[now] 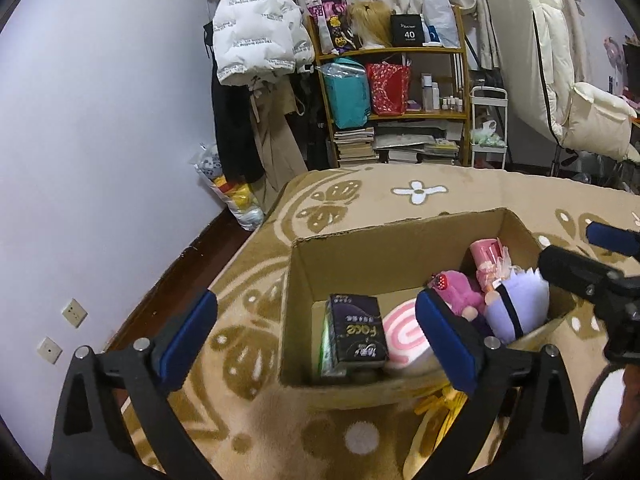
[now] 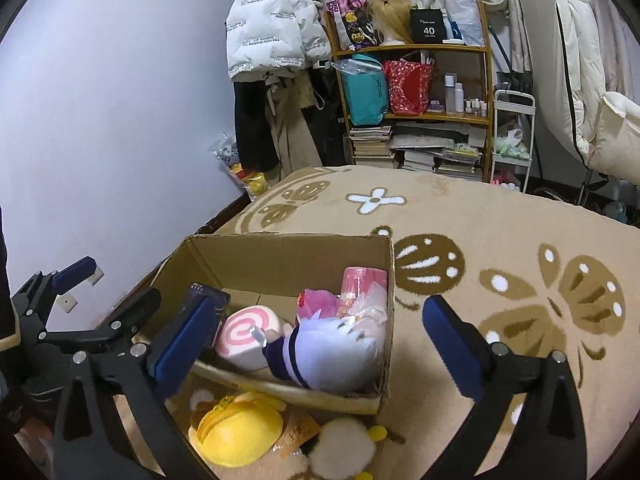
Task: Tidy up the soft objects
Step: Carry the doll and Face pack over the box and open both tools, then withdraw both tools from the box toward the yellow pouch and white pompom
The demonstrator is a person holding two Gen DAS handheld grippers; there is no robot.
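Observation:
An open cardboard box (image 1: 304,272) stands on the patterned rug; it also shows in the right wrist view (image 2: 280,252). Inside lie a pink-and-white swirl roll plush (image 1: 404,336) (image 2: 240,336), a lavender-haired doll (image 1: 516,300) (image 2: 328,352), a magenta plush (image 1: 460,288) (image 2: 316,304), a pink cup-shaped toy (image 1: 486,254) (image 2: 360,280) and a dark tissue pack (image 1: 358,332). A yellow plush (image 2: 236,432) and a white fluffy plush (image 2: 340,448) lie on the rug in front of the box. My left gripper (image 1: 316,332) is open and empty above the box's near left. My right gripper (image 2: 312,340) is open and empty over the box.
The beige rug (image 2: 500,220) has brown butterfly prints. A white wall (image 1: 100,120) stands at the left. At the back are a wooden shelf (image 1: 400,52) with bags and books, hanging coats (image 1: 256,40), a white cart (image 1: 488,128) and a cream chair (image 1: 592,120).

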